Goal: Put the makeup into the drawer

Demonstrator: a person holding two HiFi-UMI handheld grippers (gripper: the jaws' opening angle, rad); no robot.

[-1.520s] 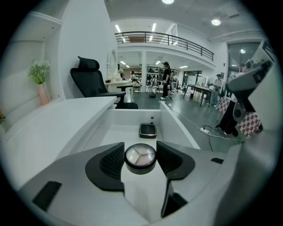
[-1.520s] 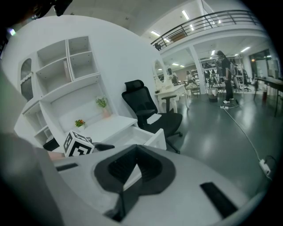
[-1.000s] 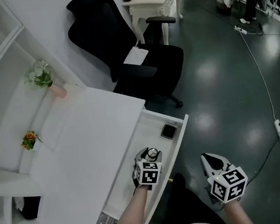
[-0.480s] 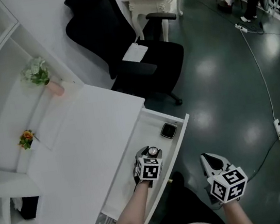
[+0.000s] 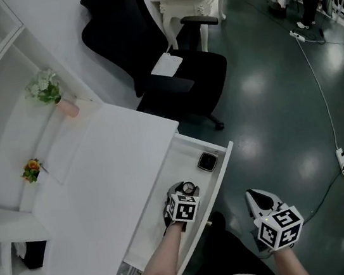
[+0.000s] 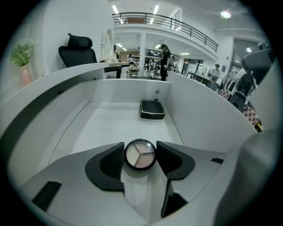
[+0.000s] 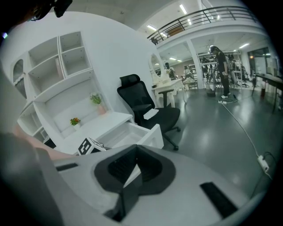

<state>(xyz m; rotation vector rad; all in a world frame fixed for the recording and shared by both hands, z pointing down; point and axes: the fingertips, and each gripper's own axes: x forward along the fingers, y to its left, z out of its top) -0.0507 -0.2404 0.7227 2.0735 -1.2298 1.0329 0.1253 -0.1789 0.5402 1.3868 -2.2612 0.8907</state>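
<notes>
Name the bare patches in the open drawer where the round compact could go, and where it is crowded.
The drawer floor is bare from wall to wall between the left gripper, shut on the round compact, and the black square case. Only the far end, around that case, is taken.

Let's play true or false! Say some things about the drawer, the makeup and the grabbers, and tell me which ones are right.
1. The drawer is open. True.
2. The left gripper holds a round compact in its jaws. True.
3. The black compact at the drawer's far end is round. False: it is square.
4. The right gripper is inside the drawer. False: it is outside the drawer, over the floor, with its jaws shut and empty.
5. The chair is white. False: it is black.
6. An orange flower stands on the shelf. True.
</notes>
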